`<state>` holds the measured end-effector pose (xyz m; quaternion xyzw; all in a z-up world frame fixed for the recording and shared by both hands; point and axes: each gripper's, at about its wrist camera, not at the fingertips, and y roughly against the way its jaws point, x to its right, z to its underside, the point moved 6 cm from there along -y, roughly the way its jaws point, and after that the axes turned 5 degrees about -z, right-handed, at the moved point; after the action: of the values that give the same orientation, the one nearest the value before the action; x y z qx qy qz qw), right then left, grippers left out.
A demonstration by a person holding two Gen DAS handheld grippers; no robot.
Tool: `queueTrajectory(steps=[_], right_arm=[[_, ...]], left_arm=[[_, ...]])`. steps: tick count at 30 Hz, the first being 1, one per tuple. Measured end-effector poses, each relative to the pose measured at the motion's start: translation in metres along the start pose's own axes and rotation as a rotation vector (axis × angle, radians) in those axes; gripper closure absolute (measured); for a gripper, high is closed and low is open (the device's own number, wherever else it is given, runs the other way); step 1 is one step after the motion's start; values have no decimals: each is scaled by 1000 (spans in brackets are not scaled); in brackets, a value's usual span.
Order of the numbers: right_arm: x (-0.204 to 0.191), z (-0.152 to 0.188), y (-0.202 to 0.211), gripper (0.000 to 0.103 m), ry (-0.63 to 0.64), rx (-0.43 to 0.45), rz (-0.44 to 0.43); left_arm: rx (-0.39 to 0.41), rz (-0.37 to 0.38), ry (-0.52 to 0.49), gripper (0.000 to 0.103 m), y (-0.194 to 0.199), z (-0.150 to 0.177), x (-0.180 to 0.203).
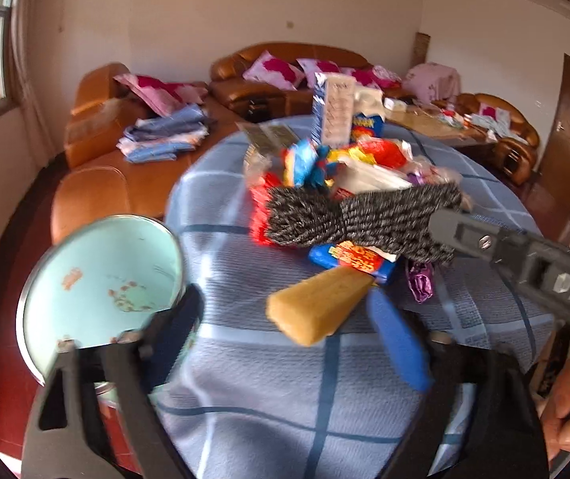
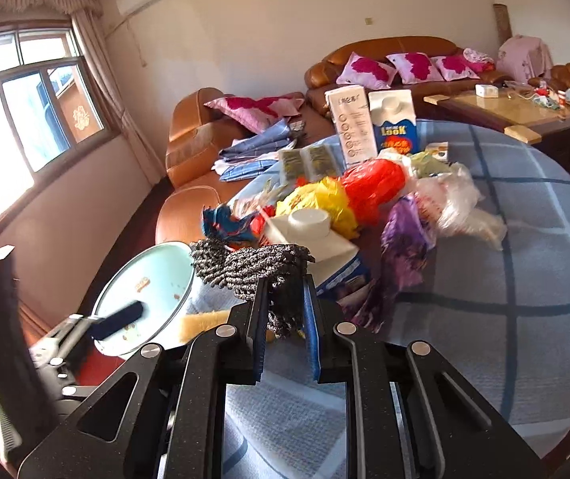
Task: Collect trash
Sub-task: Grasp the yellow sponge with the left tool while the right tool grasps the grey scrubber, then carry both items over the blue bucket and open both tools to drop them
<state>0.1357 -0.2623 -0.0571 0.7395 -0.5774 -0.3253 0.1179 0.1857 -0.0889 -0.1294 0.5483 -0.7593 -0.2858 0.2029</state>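
Right gripper [image 2: 288, 311] clamped on knitted grey fabric bundle [image 2: 253, 267], ropy texture. Left gripper [image 1: 296, 319] jaws apart w/ tan sponge block [image 1: 316, 307] between, contact unclear.

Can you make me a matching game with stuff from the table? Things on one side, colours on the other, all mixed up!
Things:
1. knitted bundle
2. sponge block
3. basin
4. crumpled bag beside the yellow one

Colours:
A. pale turquoise
B. red
C. speckled grey
D. tan yellow

Pairs: 1-C, 2-D, 3-A, 4-B
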Motion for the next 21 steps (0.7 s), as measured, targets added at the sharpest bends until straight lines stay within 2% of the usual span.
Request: queueTrajectory(steps=[3,5,8,21], right_arm=[[2,-2,0,86,6,-8,10],[3,-2,-1,86,6,-12,16],[1,-4,0,86,1,-10,18],[-23,-16,23,86,62,52,26]], left_arm=[[-40,37,5,44,-13,4,6],[-57,56,3,60,-18,7,10],[-53,60,-2,67,-18,9,13],[43,99,32,70,35,0,3]])
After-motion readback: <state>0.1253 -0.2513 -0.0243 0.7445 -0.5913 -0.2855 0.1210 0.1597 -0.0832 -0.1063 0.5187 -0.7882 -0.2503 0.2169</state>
